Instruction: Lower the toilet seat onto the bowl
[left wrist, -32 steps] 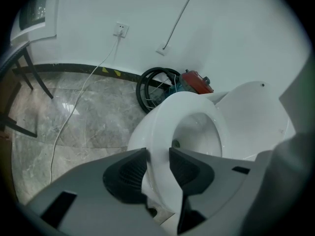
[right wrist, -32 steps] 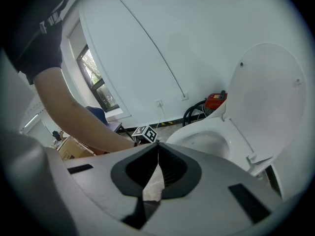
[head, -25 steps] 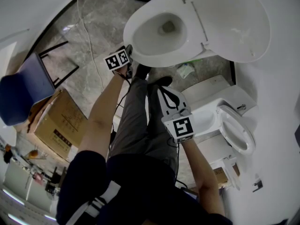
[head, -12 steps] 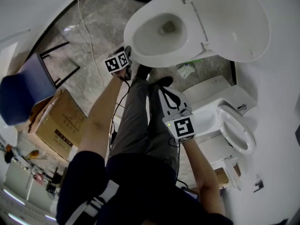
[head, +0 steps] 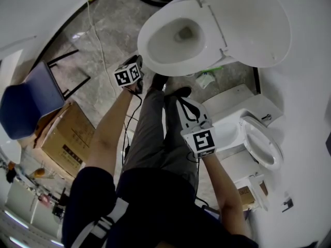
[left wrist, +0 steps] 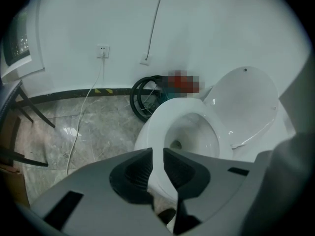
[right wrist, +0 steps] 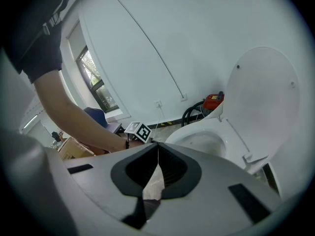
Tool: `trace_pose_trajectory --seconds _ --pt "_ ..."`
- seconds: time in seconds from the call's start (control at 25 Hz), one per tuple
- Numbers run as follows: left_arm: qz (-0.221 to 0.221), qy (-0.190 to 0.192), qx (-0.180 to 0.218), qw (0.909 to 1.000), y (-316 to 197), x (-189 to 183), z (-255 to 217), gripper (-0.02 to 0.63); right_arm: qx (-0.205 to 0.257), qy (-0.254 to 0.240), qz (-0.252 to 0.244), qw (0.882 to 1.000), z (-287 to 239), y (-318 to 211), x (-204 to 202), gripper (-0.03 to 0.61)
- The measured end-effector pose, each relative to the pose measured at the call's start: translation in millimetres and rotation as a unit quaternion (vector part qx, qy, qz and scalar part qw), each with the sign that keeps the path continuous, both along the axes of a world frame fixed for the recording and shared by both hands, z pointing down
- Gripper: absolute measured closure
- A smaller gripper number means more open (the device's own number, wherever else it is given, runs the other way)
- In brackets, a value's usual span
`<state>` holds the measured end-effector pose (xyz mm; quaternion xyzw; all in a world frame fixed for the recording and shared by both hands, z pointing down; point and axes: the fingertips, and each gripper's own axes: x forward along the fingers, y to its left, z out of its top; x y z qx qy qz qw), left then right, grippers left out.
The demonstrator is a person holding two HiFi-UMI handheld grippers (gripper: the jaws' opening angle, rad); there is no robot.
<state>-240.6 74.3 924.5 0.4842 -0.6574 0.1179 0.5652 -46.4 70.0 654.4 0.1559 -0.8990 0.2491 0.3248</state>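
The white toilet seat (head: 170, 67) lies flat on the bowl, and the lid (head: 253, 30) stands raised behind it. My left gripper (head: 138, 61) hangs just off the bowl's front left rim, apart from it. Its jaws have just been closing and now leave a narrow gap with nothing between them. In the left gripper view, the seat (left wrist: 162, 119) and lid (left wrist: 246, 104) show beyond the left gripper (left wrist: 157, 151). My right gripper (head: 182, 103) stays low by the person's legs. In the right gripper view the right gripper (right wrist: 158, 145) is shut and empty, facing the seat (right wrist: 184, 134) and lid (right wrist: 263, 92).
A second, smaller toilet (head: 261, 141) sits on a white base at the right. A cardboard box (head: 64, 136) and a blue chair (head: 26, 99) stand at the left. A black hose coil (left wrist: 145, 95) and a cable from the wall socket (left wrist: 102, 49) lie behind the bowl.
My left gripper has lifted a little beside the bowl's front rim and rolled slightly. The right gripper and the seat have stayed where they were.
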Motion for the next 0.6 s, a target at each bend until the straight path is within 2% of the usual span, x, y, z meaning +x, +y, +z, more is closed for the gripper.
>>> trace_pose_trajectory --seconds 0.32,0.6 --pt "0.006 -0.012 0.012 0.9998 -0.5 -3.2 -24.2 0.581 0.005 -0.001 0.001 1.0 -12.7 -1.3 3.3 0.557" --pt "0.035 -0.045 0.059 0.9966 -16.4 -1.0 -76.7 0.589 0.021 -0.013 0.01 1.0 -31.1 -3.6 6.8 0.557"
